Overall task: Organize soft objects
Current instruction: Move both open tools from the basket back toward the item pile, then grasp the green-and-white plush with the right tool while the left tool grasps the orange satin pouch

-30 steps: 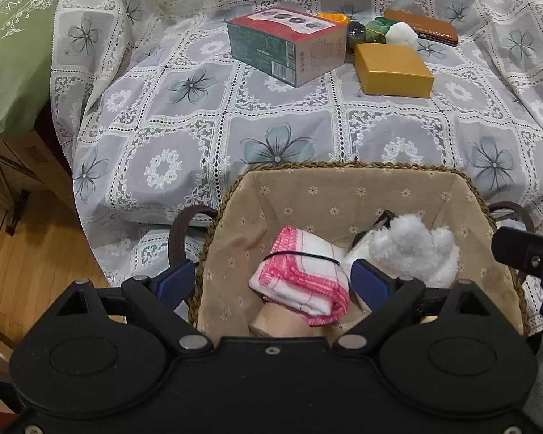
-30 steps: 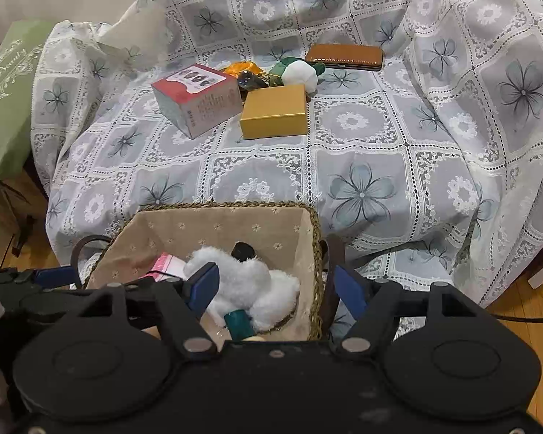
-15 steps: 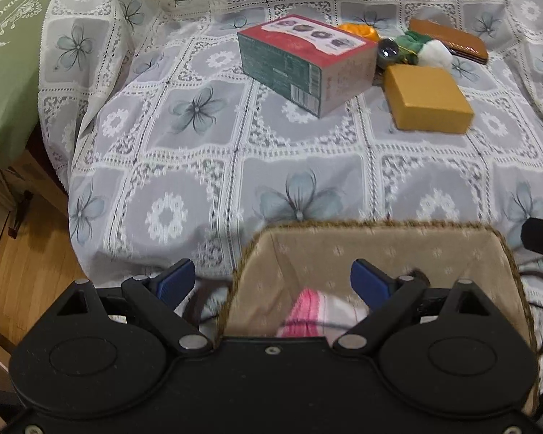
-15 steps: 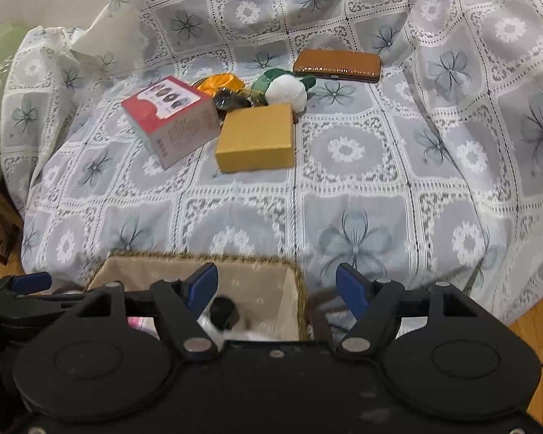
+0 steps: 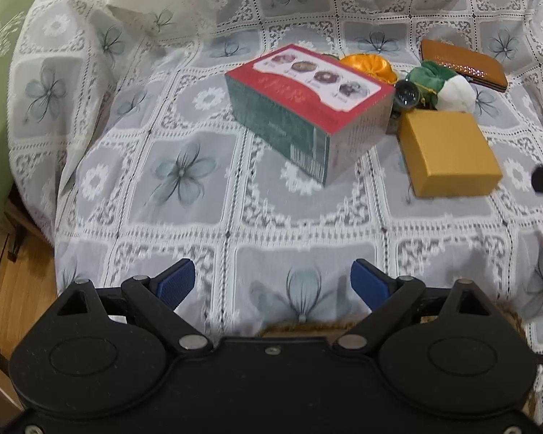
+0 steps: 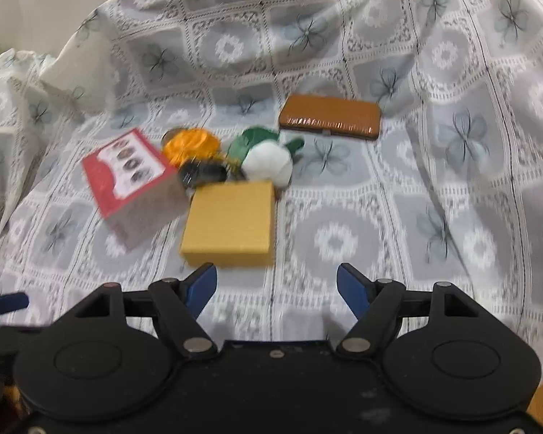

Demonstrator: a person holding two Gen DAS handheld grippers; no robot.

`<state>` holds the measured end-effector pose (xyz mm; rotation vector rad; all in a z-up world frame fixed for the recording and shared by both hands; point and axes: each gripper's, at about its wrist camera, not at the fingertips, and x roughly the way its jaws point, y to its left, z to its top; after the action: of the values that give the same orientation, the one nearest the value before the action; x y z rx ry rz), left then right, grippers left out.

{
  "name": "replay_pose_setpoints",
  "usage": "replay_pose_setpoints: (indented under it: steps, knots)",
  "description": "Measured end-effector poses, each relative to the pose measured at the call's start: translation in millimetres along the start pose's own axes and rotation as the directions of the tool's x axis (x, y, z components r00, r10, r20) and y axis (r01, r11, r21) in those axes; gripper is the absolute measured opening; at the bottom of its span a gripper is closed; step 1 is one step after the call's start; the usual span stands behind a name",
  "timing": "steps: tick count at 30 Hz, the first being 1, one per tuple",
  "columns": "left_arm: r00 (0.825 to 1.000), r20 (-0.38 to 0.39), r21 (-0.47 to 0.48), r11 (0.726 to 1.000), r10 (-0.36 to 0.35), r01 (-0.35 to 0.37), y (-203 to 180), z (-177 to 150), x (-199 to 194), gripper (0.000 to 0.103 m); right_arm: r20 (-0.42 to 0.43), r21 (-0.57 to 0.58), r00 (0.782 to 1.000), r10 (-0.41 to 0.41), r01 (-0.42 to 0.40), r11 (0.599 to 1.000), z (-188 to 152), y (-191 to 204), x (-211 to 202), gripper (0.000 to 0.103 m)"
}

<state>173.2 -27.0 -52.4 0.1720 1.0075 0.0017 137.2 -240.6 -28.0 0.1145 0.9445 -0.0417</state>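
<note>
Right wrist view: my right gripper (image 6: pixel 276 289) has empty jaws, just opening, aimed at the cluster ahead. My target, I judge, is the white and green plush (image 6: pixel 268 159) at twelve o'clock, just behind the gold box (image 6: pixel 230 222). My left gripper (image 5: pixel 274 284) hangs with jaws wide, empty, over the lace cover (image 5: pixel 184 188).

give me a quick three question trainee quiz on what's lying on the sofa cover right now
1. True or false: the gold box touches the brown case.
2. Which sits nearest the white and green plush? A red box B orange pouch C gold box
3. Fill in: both the left gripper and right gripper hold ____.

Key: 1 false, they lie apart. 2 C. 3 nothing.
</note>
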Motion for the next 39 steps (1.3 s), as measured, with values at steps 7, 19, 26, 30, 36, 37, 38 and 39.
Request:
replay_pose_setpoints:
  steps: [7, 19, 26, 30, 36, 37, 38, 39]
  knots:
    - [1.0, -0.005, 0.02, 1.0, -0.013, 0.013, -8.6, 15.5, 12.8, 0.091, 0.04, 0.027, 0.999, -0.023, 0.022, 0.999, 44.2, -6.0, 33.3, 0.075]
    - [0.999, 0.038, 0.028, 0.999, -0.033, 0.032, 0.0, 66.4, 18.5, 0.091, 0.048, -0.058, 0.997, -0.055, 0.058, 0.997, 98.1, 2.6, 103.8, 0.079]
    - [0.996, 0.071, 0.018, 0.998, -0.062, 0.061, 2.4, 117.5, 23.9, 0.091, 0.02, -0.127, 0.998, -0.064, 0.066, 0.99, 109.0, 14.3, 139.9, 0.079]
    - [0.995, 0.078, 0.021, 0.998, -0.054, 0.053, -2.5, 147.8, 34.4, 0.091, 0.008, -0.139, 0.998, -0.06, 0.061, 0.988, 113.1, 16.3, 154.7, 0.078]
    - [0.997, 0.032, 0.005, 0.997, -0.073, 0.073, -3.2, 192.2, 61.2, 0.091, 0.015, -0.156, 0.999, -0.042, 0.044, 0.987, 116.4, 17.2, 162.9, 0.078]
    - [0.997, 0.021, 0.011, 0.997, -0.073, 0.073, -5.3, 197.6, 65.7, 0.091, 0.014, -0.157, 0.999, -0.038, 0.039, 0.987, 116.5, 17.1, 164.8, 0.078]
    - [0.997, 0.01, 0.02, 0.997, -0.073, 0.073, -8.9, 201.9, 70.7, 0.091, 0.012, -0.156, 0.999, -0.031, 0.032, 0.987, 116.1, 16.2, 165.8, 0.078]
    - [0.997, -0.001, 0.033, 0.997, -0.072, 0.072, -13.2, 205.3, 75.4, 0.091, 0.008, -0.156, 1.0, -0.025, 0.026, 0.988, 115.7, 15.1, 166.8, 0.077]
